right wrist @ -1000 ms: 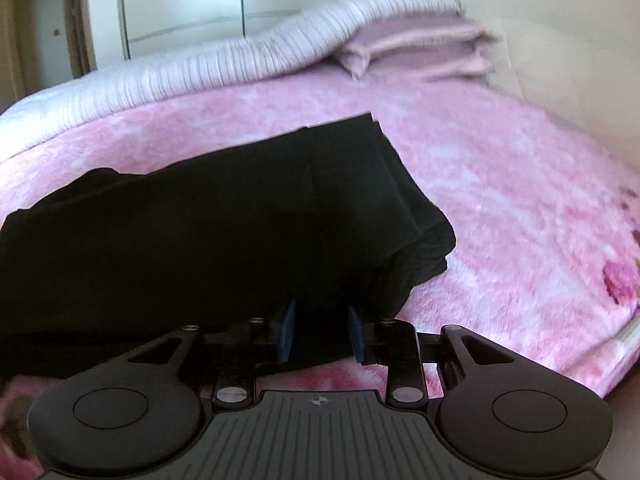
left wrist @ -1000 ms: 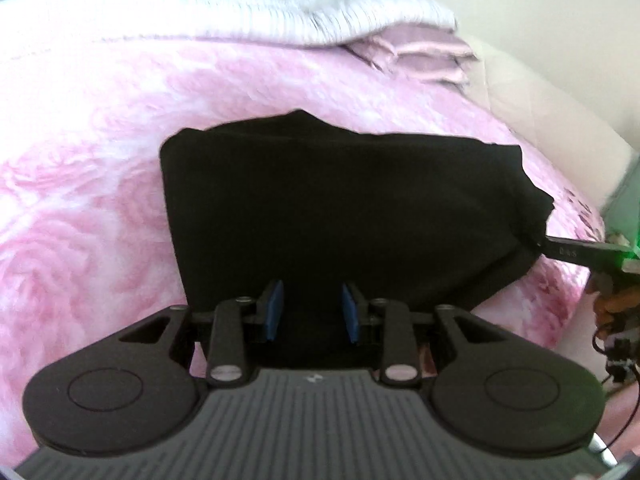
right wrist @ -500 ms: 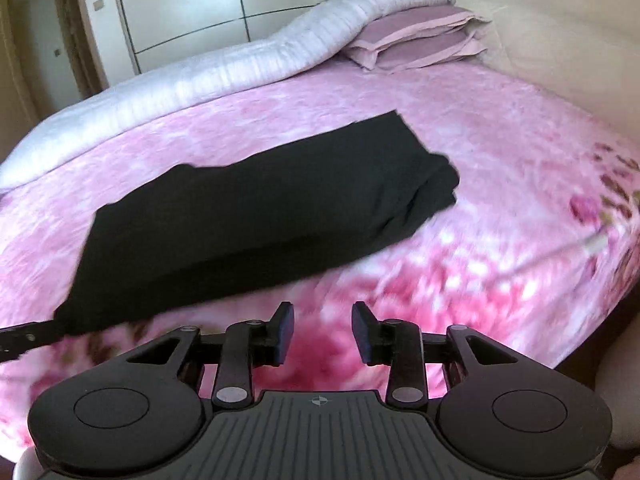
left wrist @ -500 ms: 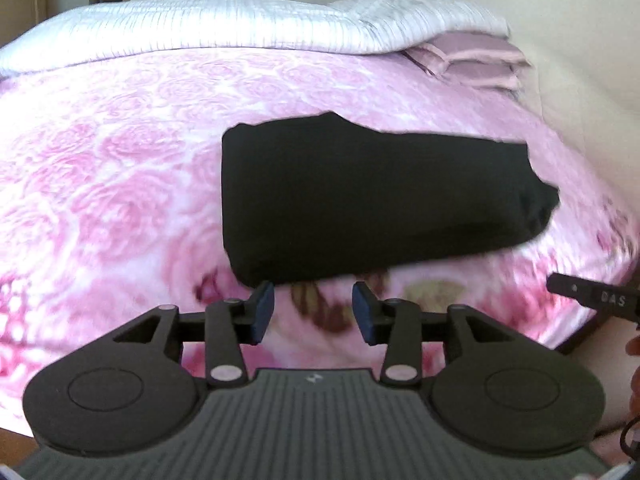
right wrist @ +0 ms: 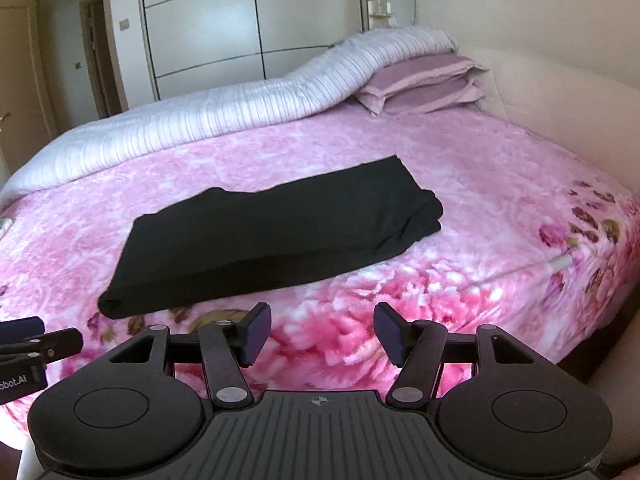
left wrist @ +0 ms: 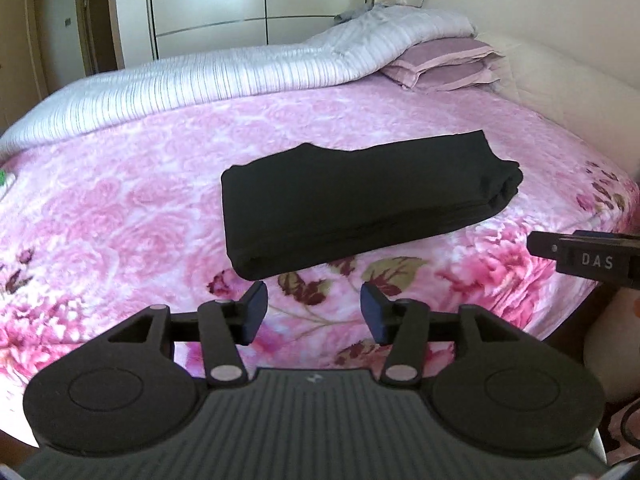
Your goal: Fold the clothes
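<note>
A bedroom with pale wardrobe doors (right wrist: 200, 28) at the back holds a bed (left wrist: 120, 216) covered in a pink floral blanket. The left hand-held gripper (left wrist: 313, 310) hovers over the bed's near edge with its fingers spread wide and nothing between them. The right hand-held gripper (right wrist: 322, 332) hangs likewise over the near edge, fingers spread apart and empty; its tip also shows at the right margin of the left wrist view (left wrist: 584, 258), and the left one's tip shows at the left margin of the right wrist view. Just beyond both lies the black garment (left wrist: 360, 200) (right wrist: 280, 232), folded into a long flat rectangle on the blanket, apart from either gripper, its right end thicker with stacked layers. Further back, a striped white duvet (right wrist: 208, 120) is bunched along the far side of the bed, and two mauve pillows (left wrist: 440, 62) are stacked beside the cream headboard (right wrist: 560, 112).
</note>
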The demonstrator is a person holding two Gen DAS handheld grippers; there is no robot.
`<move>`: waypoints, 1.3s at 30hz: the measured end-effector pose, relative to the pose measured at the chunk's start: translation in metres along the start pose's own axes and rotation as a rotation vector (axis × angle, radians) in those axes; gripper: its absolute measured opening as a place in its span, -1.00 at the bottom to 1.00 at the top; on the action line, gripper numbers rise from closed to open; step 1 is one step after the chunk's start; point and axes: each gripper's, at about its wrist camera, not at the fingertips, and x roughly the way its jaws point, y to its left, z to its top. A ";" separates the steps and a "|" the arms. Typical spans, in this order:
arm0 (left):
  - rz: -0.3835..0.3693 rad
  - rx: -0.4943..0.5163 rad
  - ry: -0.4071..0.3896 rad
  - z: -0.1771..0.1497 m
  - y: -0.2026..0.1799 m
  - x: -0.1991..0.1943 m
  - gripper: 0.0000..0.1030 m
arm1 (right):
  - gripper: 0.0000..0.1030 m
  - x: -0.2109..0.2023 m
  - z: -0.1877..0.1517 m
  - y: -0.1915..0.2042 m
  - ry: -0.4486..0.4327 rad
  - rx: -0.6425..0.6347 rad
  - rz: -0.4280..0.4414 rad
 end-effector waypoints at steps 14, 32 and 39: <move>-0.004 -0.024 -0.010 -0.010 0.011 -0.015 -0.05 | 0.21 -0.014 -0.005 0.016 -0.022 -0.053 0.014; 0.009 -0.081 0.094 -0.019 0.030 0.044 -0.04 | 0.21 0.038 -0.008 0.002 0.049 0.029 0.076; -0.016 -0.134 0.072 -0.011 0.053 0.082 -0.05 | 0.21 0.079 0.003 -0.012 0.051 0.055 0.117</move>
